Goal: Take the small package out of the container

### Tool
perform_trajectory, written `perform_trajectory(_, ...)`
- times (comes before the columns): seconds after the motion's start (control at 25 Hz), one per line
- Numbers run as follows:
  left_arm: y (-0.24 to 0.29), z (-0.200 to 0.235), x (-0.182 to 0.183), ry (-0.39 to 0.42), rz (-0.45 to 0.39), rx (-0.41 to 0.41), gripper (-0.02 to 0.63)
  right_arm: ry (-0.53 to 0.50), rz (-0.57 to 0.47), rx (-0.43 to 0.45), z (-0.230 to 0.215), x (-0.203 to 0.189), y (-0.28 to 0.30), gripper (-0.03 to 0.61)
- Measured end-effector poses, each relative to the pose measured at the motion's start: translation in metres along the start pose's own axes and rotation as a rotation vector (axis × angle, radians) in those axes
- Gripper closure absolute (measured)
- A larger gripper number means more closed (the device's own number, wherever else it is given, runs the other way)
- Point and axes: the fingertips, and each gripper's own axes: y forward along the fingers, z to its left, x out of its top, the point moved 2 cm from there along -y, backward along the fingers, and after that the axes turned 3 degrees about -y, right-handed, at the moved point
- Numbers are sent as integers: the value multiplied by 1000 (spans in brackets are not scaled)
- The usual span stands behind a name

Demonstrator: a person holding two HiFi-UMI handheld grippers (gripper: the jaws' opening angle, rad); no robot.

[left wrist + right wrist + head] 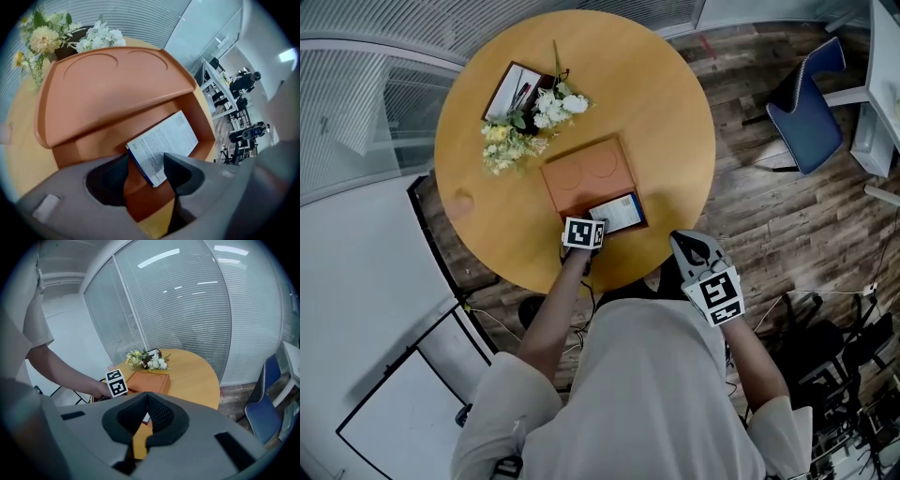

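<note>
Head view: the left gripper (586, 230) hangs steeply over the near end of an open orange box (572, 199) on a round table (487, 234). The small package (616, 213) lies inside, by the box's near right corner. The right gripper (692, 251) sits just past the table's edge, apart from the box.

Left gripper view: the claw stands wide open and grips nothing. The package's near corner lies between the jaws, and the pads do not press on it. The lid (112, 89) overhangs the far part of the box, a box wall runs close on the right, and flowers (47, 35) sit behind.

Right gripper view: the jaws meet at the tips, empty, aimed across the table toward the box. A blue chair (262, 413) stands off to the right.

By the look of it only the approach is done — closing, lifting and clearing the rim remain. The free way out appears to be up and back toward the person.
</note>
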Motion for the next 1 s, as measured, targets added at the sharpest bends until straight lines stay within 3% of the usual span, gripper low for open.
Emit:
perform_trajectory(0.4,10,-19,12,12,-65,-62,380,-21,9,24,-17,-4,-9,575)
perform_trajectory(0.6,3,-23,17,-24,-119,-101,376,-43,14,48,-23,-3,-11,575)
perform_trajectory(1.0,-45,-40,32,-46,-305,-59,371,-122,-6,130,-16,12,-7,575)
